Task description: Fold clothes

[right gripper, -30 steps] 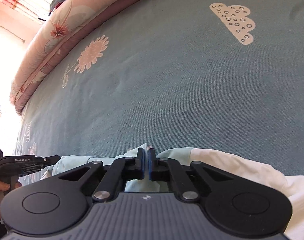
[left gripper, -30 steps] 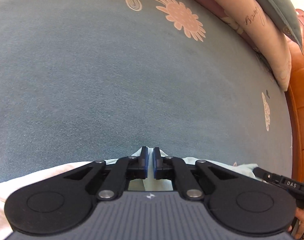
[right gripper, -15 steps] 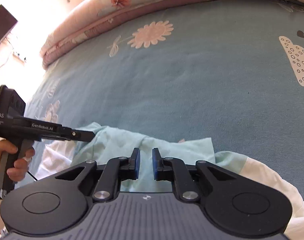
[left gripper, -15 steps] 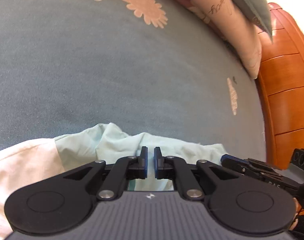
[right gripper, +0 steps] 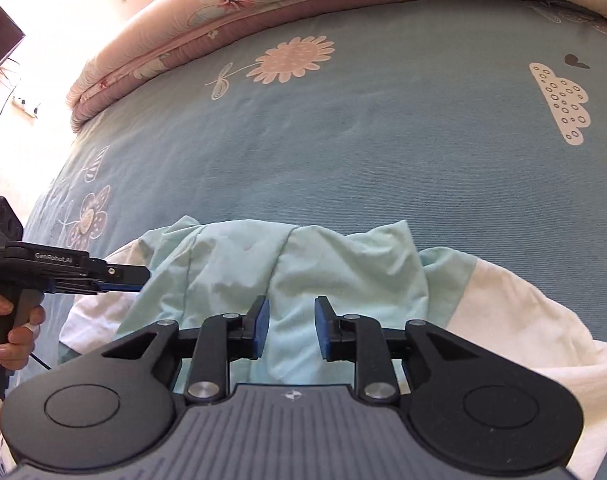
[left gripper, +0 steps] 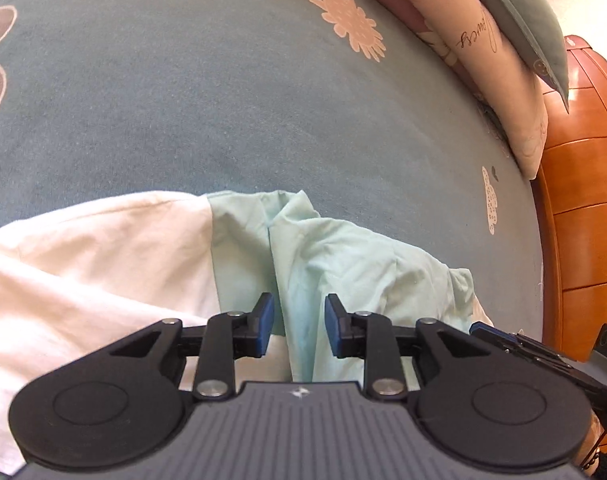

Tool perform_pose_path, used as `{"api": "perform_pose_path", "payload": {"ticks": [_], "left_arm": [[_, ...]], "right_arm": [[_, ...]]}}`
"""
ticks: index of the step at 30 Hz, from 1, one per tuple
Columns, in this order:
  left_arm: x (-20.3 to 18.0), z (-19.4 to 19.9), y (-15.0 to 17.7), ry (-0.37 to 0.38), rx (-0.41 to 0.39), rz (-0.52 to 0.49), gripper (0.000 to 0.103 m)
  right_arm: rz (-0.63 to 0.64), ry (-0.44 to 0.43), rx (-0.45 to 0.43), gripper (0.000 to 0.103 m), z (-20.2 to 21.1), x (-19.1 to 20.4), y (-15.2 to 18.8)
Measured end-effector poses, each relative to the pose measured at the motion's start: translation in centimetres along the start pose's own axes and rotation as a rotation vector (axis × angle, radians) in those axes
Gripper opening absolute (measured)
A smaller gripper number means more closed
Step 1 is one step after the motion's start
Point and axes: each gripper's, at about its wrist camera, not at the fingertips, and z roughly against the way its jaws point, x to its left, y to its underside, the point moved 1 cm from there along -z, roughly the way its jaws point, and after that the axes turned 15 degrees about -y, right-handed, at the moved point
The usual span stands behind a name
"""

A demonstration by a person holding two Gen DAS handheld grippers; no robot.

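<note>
The white-and-mint garment (left gripper: 103,264) runs under the left gripper's body and off the left view's left edge, so its near part is hidden. In the right view, the person's hand (right gripper: 13,332) (only fingers show) is cut by the left edge. The pillow's script (left gripper: 477,36) is unreadable.

Support: bed (right gripper: 343,152) with blue-green sheet printed with flowers and clouds. Directly on it, near edge: crumpled garment (left gripper: 335,256), mint-green with white sections, lying bunched and creased. Far edge: rolled pink floral quilt (right gripper: 231,12) along the sheet. Far right: pillow (left gripper: 515,12) on quilt.
</note>
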Motion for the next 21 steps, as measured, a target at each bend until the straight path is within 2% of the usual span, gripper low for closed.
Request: {"api": "perform_pose_path", "payload": {"ticks": [2,4,5,6,8,13,14,15,17,19,21], "left_arm": [[0.0,-1.0,0.6,0.006,0.033,0.017,0.032],[-0.4,-1.3,1.1,0.033,0.020,0.018,0.026],[-0.5,-1.1,1.3,0.038,0.002,0.011,0.008],[-0.5,-0.7,1.4,0.037,-0.020,0.010,0.000],[0.2,0.3,1.4,0.039,-0.053,0.037,0.000],[2.4,0.9,1.4,0.043,-0.044,0.095,0.000],[2.4,0.9,1.5,0.042,-0.045,0.087,0.000],[2.2,1.0,1.5,0.032,-0.053,0.071,0.000],[2.0,1.1,1.6,-0.002,-0.074,0.031,0.000],[2.6,1.1,1.7,-0.036,-0.075,0.032,0.000],[3.7,1.4,1.8,-0.042,-0.067,0.068,0.000]], "right_arm": [[0.019,-0.031,0.008,0.031,-0.7,1.4,0.1],[0.025,-0.049,0.014,0.032,-1.3,2.5,0.4],[0.029,-0.051,0.019,0.032,-1.6,2.8,0.5],[0.033,-0.046,0.023,0.032,-1.8,3.1,0.7],[0.031,-0.049,0.029,0.032,-2.0,3.5,0.9],[0.042,-0.130,0.066,0.033,-3.9,6.0,1.3],[0.051,-0.149,0.074,0.035,-4.5,6.8,1.5],[0.057,-0.170,0.093,0.042,-5.5,7.7,1.6],[0.072,-0.214,0.125,0.046,-7.0,9.2,2.0],[0.109,-0.188,0.183,0.046,-8.4,10.1,2.8],[0.126,-0.079,0.214,0.046,-8.8,9.5,3.6]]}}
